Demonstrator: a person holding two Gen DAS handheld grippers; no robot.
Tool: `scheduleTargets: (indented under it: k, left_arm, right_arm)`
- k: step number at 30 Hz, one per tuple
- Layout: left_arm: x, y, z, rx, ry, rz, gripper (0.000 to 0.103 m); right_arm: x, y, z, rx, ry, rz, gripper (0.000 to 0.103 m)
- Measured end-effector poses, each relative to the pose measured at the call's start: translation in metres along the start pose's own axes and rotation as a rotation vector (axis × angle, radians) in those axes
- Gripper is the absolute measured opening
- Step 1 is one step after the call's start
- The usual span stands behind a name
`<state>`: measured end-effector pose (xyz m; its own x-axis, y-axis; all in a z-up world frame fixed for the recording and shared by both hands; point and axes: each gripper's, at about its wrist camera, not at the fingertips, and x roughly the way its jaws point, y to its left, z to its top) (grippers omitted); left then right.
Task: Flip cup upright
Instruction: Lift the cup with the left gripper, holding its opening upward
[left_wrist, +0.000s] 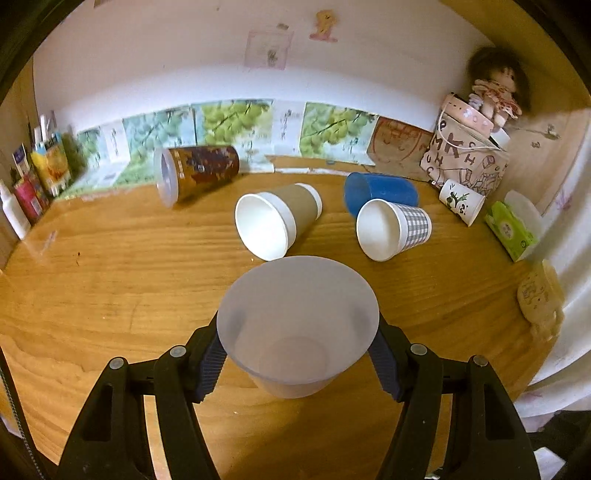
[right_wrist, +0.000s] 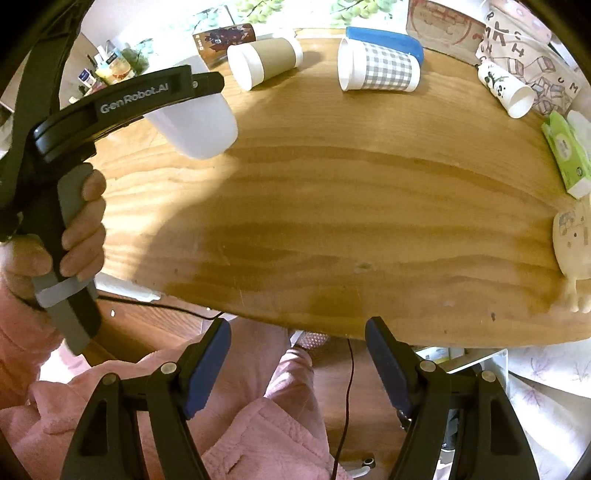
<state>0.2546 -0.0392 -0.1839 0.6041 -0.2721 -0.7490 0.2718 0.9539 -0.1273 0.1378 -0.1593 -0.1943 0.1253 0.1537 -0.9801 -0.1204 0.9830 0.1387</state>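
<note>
The left tongs (left_wrist: 297, 363) clamp the frosted cup (left_wrist: 297, 325) from both sides, blue pads (left_wrist: 210, 363) pressed against its wall. The cup's mouth opens toward the left camera and its base is farther away, lower in the picture. From the right camera the same cup (right_wrist: 195, 122) hangs tilted above the table (right_wrist: 332, 206), base toward the wood; whether it touches is hard to tell. The person's left hand (right_wrist: 79, 236) wraps the tongs' handle.

The right tongs (right_wrist: 297, 363) are spread wide with nothing between them, held off the near edge of the table over a pink robe (right_wrist: 258, 435).

Farther back on the table (left_wrist: 110, 277), five cups lie on their sides: a brown printed cup (left_wrist: 199, 170) at the left, a sleeved paper cup (left_wrist: 277, 221) in the middle, a checked cup (left_wrist: 393, 229) just in front of a blue cup (left_wrist: 384, 188), and a small panda cup (left_wrist: 461, 201) at the right. A green tissue pack (left_wrist: 511, 230) sits near the right edge, with a patterned bag (left_wrist: 465, 162) and a doll (left_wrist: 495, 88) behind.
</note>
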Motion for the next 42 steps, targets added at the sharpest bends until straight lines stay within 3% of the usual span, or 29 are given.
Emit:
scheduleTargets:
  k: [8,16,25,42]
  left_arm:
    - [-0.006,-0.018,-0.018,0.108,-0.068,0.02,0.072]
    - [-0.004,-0.022,-0.027,0.108,-0.086,0.033,0.072]
    - [0.002,-0.024,-0.039,0.12,-0.031,0.053,0.072]
    - [0.001,-0.02,-0.039,0.109,0.011,0.039,0.072]
  right_arm:
    - [0.009,-0.008,-0.006,0.009,-0.013,0.019,0.076]
    - [0.017,-0.017,-0.006,0.014,0.003,0.033,0.076]
    - [0.032,-0.024,-0.007,0.005,0.039,0.05,0.076]
    - [0.044,-0.047,0.007,0.06,0.023,0.048,0.076]
